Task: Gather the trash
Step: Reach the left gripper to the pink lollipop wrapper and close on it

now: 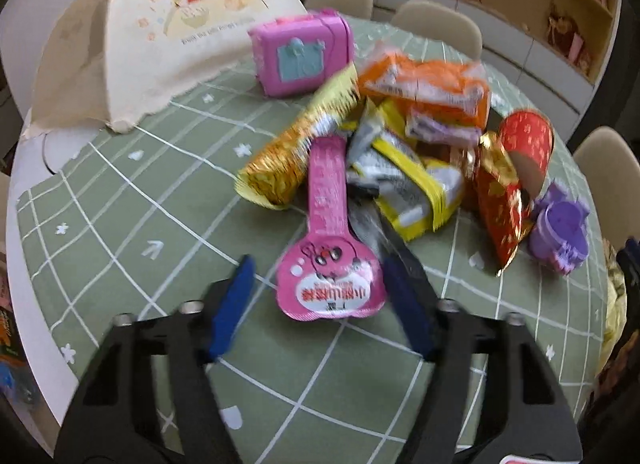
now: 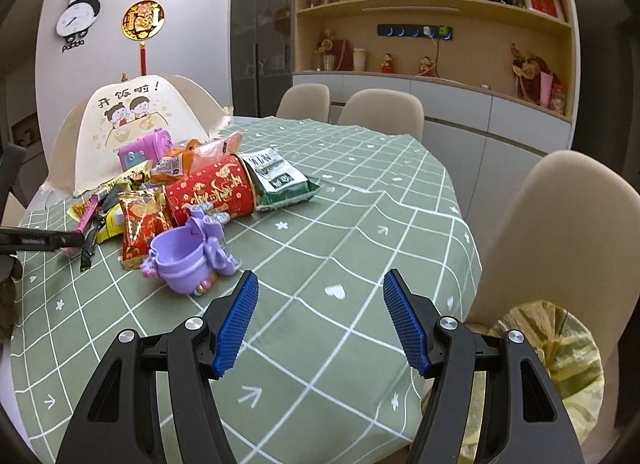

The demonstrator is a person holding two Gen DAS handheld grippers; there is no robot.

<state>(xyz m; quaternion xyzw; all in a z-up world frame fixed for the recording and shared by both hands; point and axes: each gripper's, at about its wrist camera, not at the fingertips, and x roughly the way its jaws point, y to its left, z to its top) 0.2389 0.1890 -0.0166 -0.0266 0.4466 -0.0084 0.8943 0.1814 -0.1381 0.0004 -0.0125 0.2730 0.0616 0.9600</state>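
A: Claw status first. Left claw point(image 1: 318, 264) is sitting with jaws apart around the wide end of the pink wrapper point(image 1: 329, 256); the view is blurring, pads are not pressing on it as far as I can tell. Right claw point(image 2: 320, 296) is hanging wide apart over bare cloth, holding nothing.

B: Progress?

A: Looking early. Nearly everything is lying in one heap on the tabletop point(image 2: 360, 224). Going big to small: red tube point(image 2: 212, 192) lying on its side, green-and-white snack bag point(image 2: 280, 180) touching its open end, gold foil wrapper point(image 1: 296, 148), orange packet point(image 1: 428, 88), yellow-and-silver packet point(image 1: 404, 188), red-and-gold pouch point(image 2: 140, 224), then the pink wrapper at the near edge.

B: Anything collected?

A: Gold-lined bag point(image 2: 560, 364) is showing just off the tabletop edge by a chair, probably the trash bag; contents are not readable. I'm judging nearly all pickups are remaining.

B: Toys?

A: Pink case point(image 1: 300, 56) and purple cup toy point(image 2: 188, 252) are sitting beside the heap, possibly not trash.
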